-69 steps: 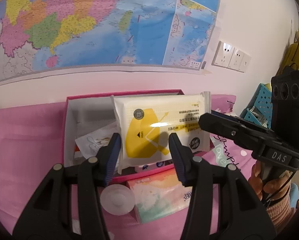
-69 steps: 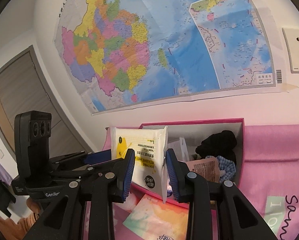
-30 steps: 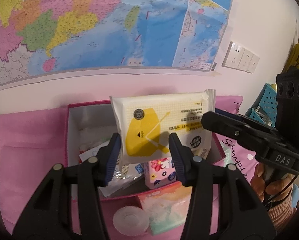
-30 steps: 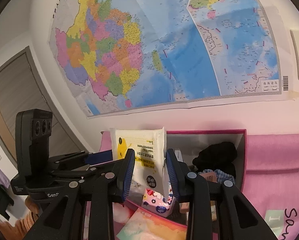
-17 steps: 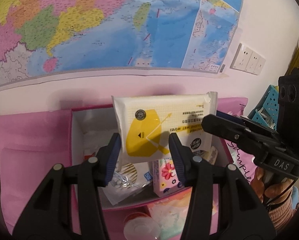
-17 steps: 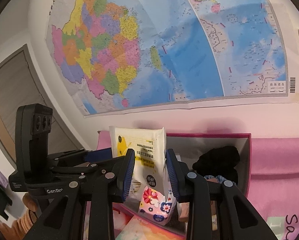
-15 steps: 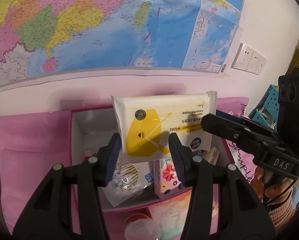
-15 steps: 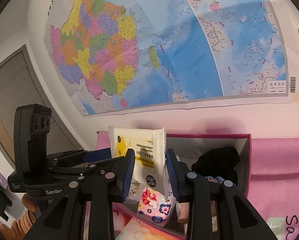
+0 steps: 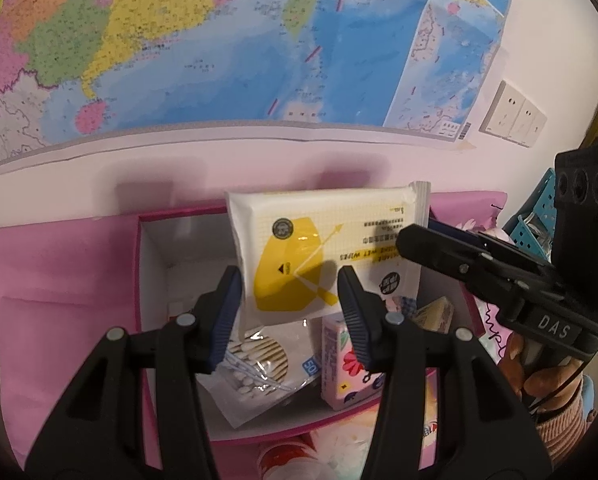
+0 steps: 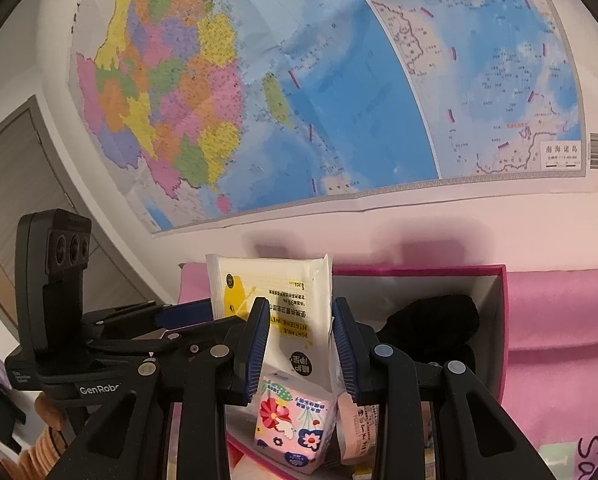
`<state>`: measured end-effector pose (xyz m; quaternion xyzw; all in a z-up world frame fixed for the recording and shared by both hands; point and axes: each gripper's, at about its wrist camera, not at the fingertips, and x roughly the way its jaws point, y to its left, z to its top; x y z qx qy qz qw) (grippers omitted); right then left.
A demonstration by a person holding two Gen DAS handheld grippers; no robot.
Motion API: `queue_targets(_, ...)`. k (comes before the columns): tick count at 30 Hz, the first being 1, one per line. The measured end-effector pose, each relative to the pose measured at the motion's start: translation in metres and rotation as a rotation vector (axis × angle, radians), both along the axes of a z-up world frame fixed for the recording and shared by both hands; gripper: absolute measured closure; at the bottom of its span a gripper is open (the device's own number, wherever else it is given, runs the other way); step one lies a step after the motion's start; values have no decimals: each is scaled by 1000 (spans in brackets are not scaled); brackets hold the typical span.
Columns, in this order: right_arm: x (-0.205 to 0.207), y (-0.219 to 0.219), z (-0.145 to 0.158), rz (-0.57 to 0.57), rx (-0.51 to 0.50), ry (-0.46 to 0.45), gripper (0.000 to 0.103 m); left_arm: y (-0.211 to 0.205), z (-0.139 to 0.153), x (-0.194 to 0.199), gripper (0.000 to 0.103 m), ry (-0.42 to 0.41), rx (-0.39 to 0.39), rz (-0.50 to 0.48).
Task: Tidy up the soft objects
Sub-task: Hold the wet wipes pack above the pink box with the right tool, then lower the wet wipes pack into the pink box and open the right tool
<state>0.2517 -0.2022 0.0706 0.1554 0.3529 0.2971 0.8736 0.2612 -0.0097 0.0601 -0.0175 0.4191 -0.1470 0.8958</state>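
Wet-wipes pack point(image 9: 323, 256), white with a yellow shape on its face, hangs at the centre of the left wrist view, above the open pink-walled box point(image 9: 139, 280). At the left of that frame the pink cloth point(image 9: 59, 272) covers the surface, and the box's white inner wall rises just right of it. The left claw point(image 9: 290, 312) sits in the lower middle with its blue-padded fingers point(image 9: 227, 320) spread to either side of the pack's lower edge; whether the pads press on the wrapper cannot be told from this angle. Under the pack, inside the box, lie a clear bag of cotton swabs point(image 9: 255, 364) and, to its right, a pink floral tissue packet point(image 9: 345, 364). Further right, the right claw point(image 9: 415, 242) reaches in from the frame's edge and is clenched on the pack's right end.

In the right wrist view, the left tool's black body occupies the lower left. At centre, the right claw point(image 10: 299, 344) pinches the wet-wipes pack point(image 10: 275, 296) edge-on between its pads, with the floral tissue packet point(image 10: 295, 432) below it. A black soft item point(image 10: 431, 328) lies in the box point(image 10: 503, 320) at the right. A wall map point(image 10: 299, 80) fills the top.
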Motion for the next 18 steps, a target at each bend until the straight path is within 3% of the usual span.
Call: queue_targets(18, 16, 3, -7, -13, -18, 46, 70, -2, -7, 15, 52, 58, 20, 17)
